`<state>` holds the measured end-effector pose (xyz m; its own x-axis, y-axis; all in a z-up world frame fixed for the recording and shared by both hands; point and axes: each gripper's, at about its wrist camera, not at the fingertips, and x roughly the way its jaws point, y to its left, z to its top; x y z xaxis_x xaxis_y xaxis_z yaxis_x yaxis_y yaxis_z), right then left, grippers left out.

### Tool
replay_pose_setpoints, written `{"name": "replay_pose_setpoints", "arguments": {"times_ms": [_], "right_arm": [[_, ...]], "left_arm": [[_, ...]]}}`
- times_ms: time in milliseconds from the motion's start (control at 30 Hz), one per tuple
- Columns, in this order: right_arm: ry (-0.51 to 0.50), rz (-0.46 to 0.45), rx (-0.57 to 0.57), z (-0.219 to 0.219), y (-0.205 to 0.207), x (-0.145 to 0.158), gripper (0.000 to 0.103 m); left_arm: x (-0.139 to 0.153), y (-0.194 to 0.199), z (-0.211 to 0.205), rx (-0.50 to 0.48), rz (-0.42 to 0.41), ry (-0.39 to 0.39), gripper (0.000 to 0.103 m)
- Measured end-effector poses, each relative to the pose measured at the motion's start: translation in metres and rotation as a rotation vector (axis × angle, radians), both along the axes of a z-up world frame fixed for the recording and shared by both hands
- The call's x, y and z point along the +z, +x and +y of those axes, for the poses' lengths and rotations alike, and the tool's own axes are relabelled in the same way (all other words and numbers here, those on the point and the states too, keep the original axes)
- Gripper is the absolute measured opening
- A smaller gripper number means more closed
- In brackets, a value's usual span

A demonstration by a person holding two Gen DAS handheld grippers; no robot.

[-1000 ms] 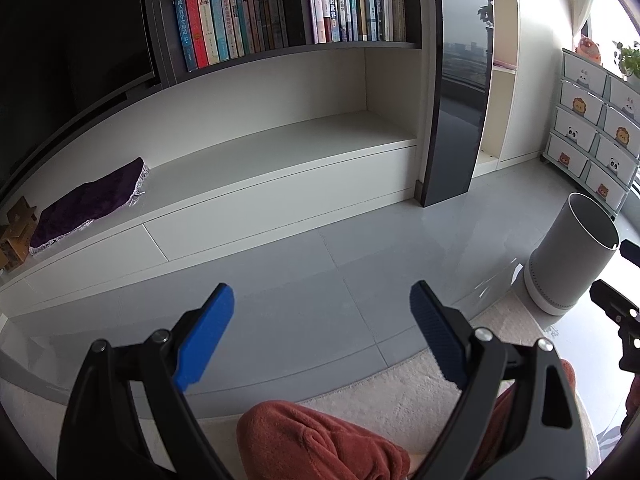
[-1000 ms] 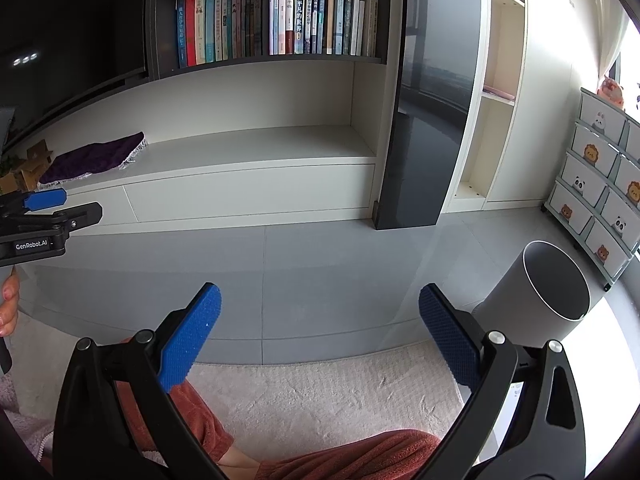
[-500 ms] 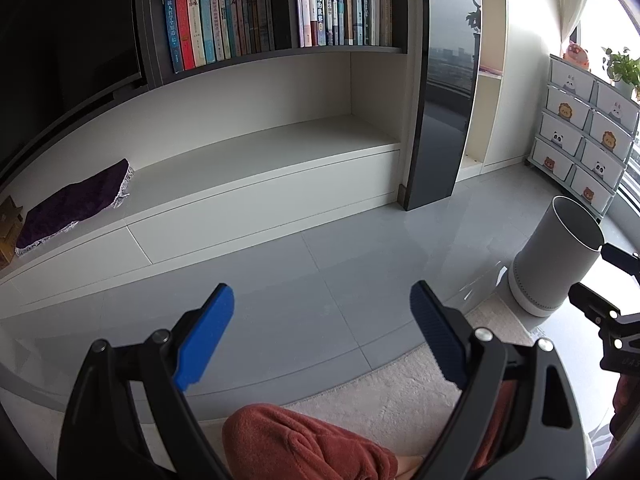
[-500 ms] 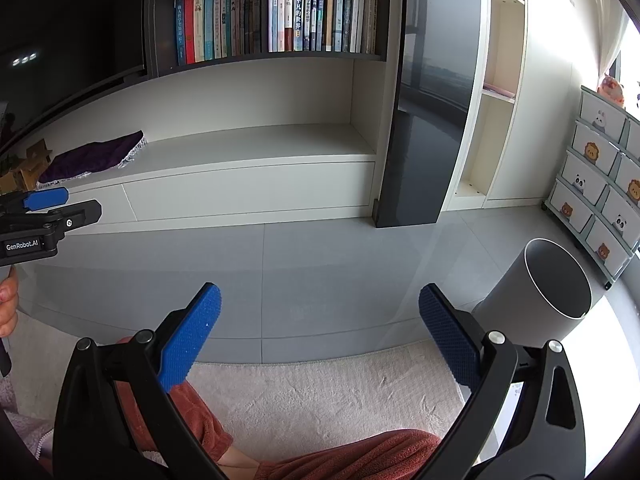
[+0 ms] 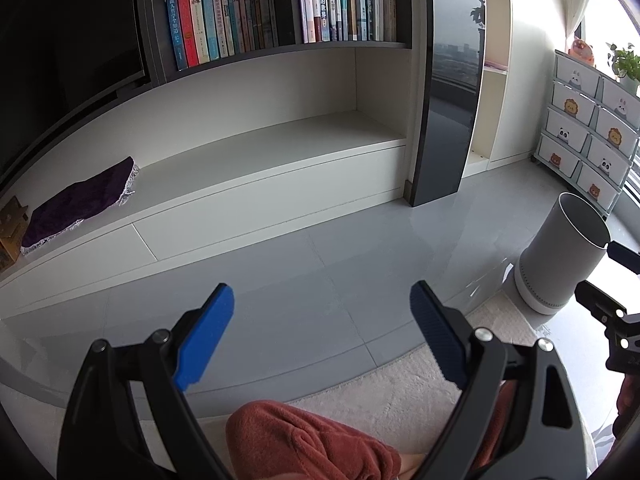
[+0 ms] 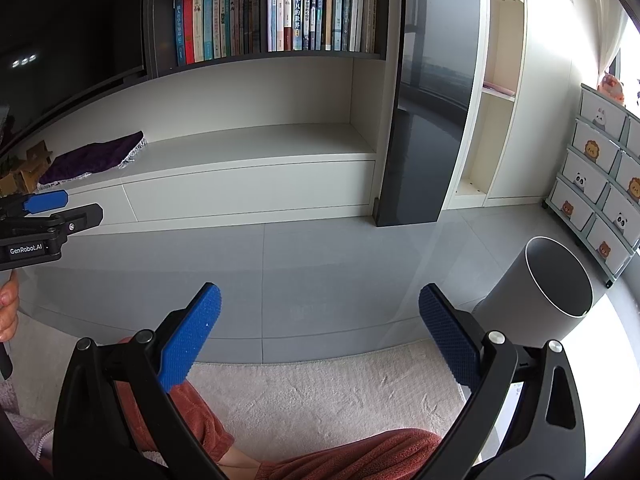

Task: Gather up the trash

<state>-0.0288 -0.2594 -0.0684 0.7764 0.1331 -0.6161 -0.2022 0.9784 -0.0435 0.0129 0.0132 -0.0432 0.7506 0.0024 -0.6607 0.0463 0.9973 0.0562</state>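
Left gripper [image 5: 322, 336] and right gripper [image 6: 320, 334] — both jaws wide, holding nothing — near the bin [image 6: 558, 284].

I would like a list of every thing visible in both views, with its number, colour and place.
Round grey waste bin: one, open top, on floor at right.
Upright books: many, mixed colours, upper dark shelf.
Purple fringed cloth: one, on low white ledge, left.
Animal-picture drawer unit: one, white, far right.
Shaggy cream rug: one, near floor.
Rust-red trouser legs: person's, bottom.
Left gripper: blue pads, open.
Right gripper: blue pads, open.
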Motion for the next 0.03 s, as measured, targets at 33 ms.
{"name": "replay_pose_setpoints", "arguments": {"times_ms": [33], "right_arm": [[0.000, 0.001, 0.000, 0.0001, 0.0002, -0.0001, 0.096]], "left_arm": [[-0.0002, -0.0004, 0.0001, -0.002, 0.000, -0.002, 0.089]]}}
